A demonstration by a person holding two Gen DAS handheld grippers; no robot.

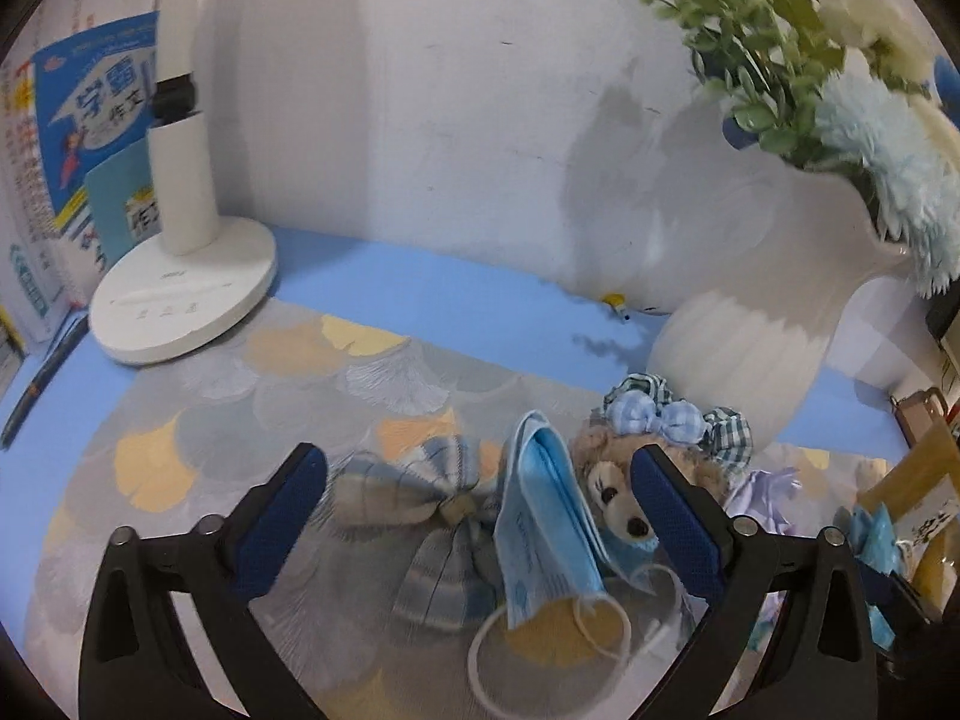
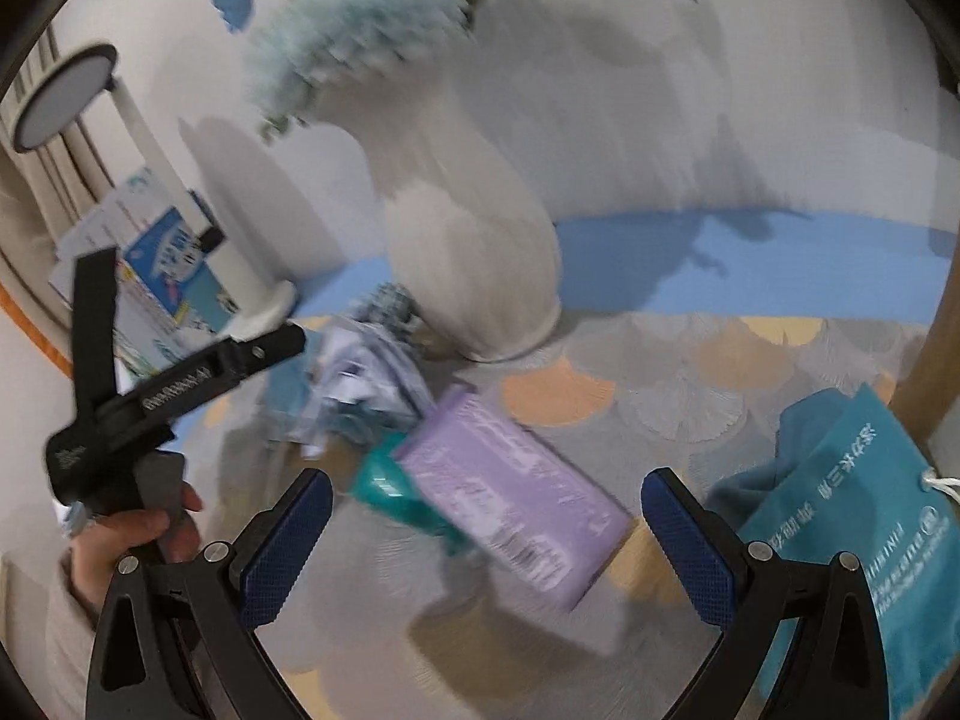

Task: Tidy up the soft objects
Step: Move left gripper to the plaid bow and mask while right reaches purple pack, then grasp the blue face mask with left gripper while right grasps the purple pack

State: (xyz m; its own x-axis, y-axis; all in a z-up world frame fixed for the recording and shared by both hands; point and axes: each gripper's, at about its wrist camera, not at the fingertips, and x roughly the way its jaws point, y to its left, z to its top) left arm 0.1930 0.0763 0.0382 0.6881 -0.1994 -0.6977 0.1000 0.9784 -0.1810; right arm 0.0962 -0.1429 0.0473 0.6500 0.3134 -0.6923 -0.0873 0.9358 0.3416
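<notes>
Hovering wide open and empty, the left gripper (image 1: 480, 516) is framing a limp, light face mask (image 1: 543, 516); pinching its folded edge looks best. The right gripper (image 2: 486, 540) is gaping empty too.

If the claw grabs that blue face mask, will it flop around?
Probably. The face mask looks like thin folded cloth, so it should bend and droop. Its ear loops lie loose and may dangle or snag. It is likely very light.

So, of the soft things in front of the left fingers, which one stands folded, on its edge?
The light blue face mask, propped between the plaid bow, which lies flat, and the plush dog.
</notes>
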